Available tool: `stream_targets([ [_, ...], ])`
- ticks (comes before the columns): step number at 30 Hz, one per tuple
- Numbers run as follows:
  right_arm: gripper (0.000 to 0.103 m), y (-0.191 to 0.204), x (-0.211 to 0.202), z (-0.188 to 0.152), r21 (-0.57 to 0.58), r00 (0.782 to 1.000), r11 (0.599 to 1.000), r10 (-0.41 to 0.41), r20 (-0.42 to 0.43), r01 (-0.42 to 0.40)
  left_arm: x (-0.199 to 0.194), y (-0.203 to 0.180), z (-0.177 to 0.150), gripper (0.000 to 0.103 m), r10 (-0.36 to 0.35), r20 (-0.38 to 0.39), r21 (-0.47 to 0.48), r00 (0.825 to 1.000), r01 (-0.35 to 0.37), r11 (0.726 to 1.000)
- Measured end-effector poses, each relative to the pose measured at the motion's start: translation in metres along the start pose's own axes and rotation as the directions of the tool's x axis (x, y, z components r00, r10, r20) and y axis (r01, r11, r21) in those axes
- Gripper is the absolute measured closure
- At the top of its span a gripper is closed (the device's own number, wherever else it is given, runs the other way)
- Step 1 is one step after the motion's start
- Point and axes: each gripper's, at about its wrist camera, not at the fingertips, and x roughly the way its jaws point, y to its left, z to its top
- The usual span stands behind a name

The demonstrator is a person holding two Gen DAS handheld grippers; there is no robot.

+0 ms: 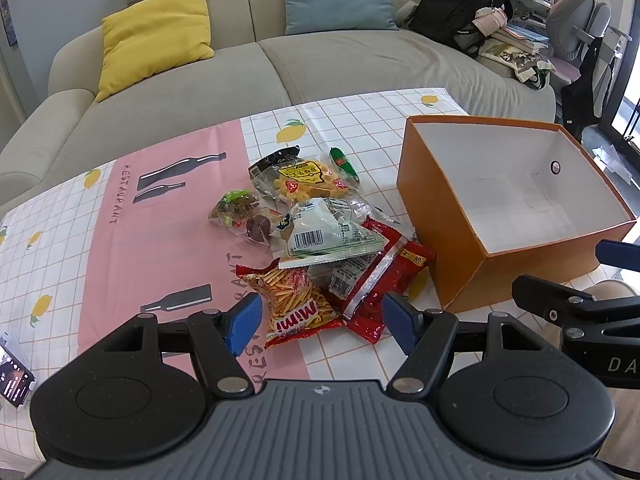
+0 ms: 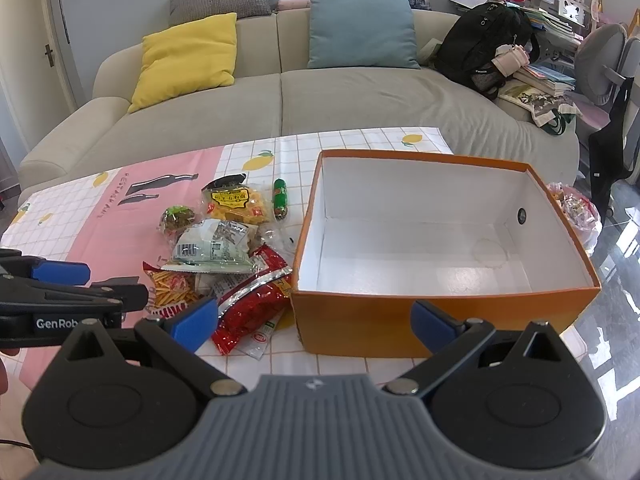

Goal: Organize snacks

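Nothing has yet been organized, as far as can be judged: the orange box [image 2: 436, 320] is seen to be empty, its white floor bare, and every snack is still left in a loose heap on the counter [image 1: 132, 240]. All of the sorting, presumably into that box, remains to be done.

The heap is found about the middle of the counter, just beside the box's left wall, while the box is set toward the counter's right edge. Nearest the front edge, a red Mimi stick-snack bag [image 1: 294, 304] is overlapped by a red foil packet with a clear strip [image 1: 384, 284], one corner of which reaches the box's wall. A pale green-and-white bag with a barcode [image 1: 324, 236] is laid on top of both. Behind it a clear bag of yellow pieces [image 1: 308, 184] and a clear pouch of brown sweets [image 1: 244, 216] are seen, and a small green sausage [image 1: 343, 162] lies alone toward the far edge.

The left tongs [image 1: 322, 322] are held wide apart above the front of the heap, with nothing gripped. The right tongs [image 2: 316, 320] are likewise spread wide and empty, poised before the box's near wall.
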Motion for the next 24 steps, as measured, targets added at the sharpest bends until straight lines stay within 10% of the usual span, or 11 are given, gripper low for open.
stream_targets([
  [24,0.003,0.0043,0.0062,-0.0024,-0.005,1.0,1.0,0.011,-0.013,-0.011,-0.0006,0.0027,-0.0002,0.022,-0.019,-0.012,-0.009,1.0,0.019,1.0],
])
